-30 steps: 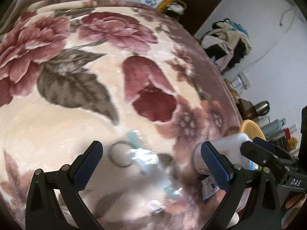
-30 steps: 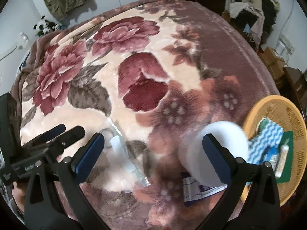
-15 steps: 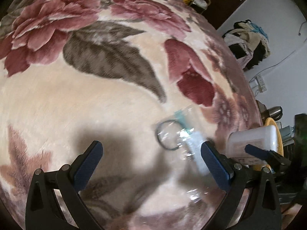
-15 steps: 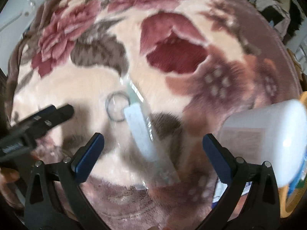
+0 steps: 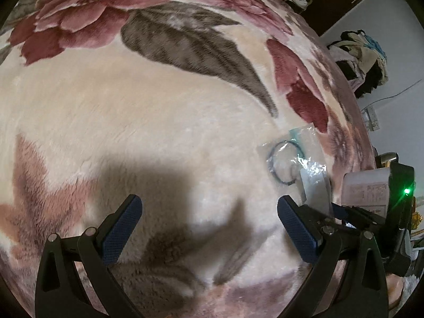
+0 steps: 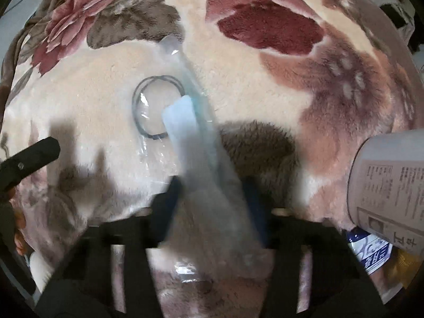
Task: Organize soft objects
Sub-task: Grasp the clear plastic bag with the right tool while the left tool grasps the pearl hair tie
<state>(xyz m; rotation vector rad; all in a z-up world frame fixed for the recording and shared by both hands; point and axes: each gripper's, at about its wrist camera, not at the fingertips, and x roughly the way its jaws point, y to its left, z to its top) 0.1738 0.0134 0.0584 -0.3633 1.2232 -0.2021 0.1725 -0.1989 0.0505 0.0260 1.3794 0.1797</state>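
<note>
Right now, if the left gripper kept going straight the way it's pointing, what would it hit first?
Most likely the bare floral blanket: nothing lies between the open left gripper's fingers. The clear plastic packet sits off to its right, though depth is hard to judge.

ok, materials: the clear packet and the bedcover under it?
Clear packet: thin glossy plastic film, judging by glare and crinkles; the blanket shows through. A dark ring and pale strip sit inside.
Bedcover: plush fleece-like fabric, matte with visible nap and a printed floral pattern.
</note>
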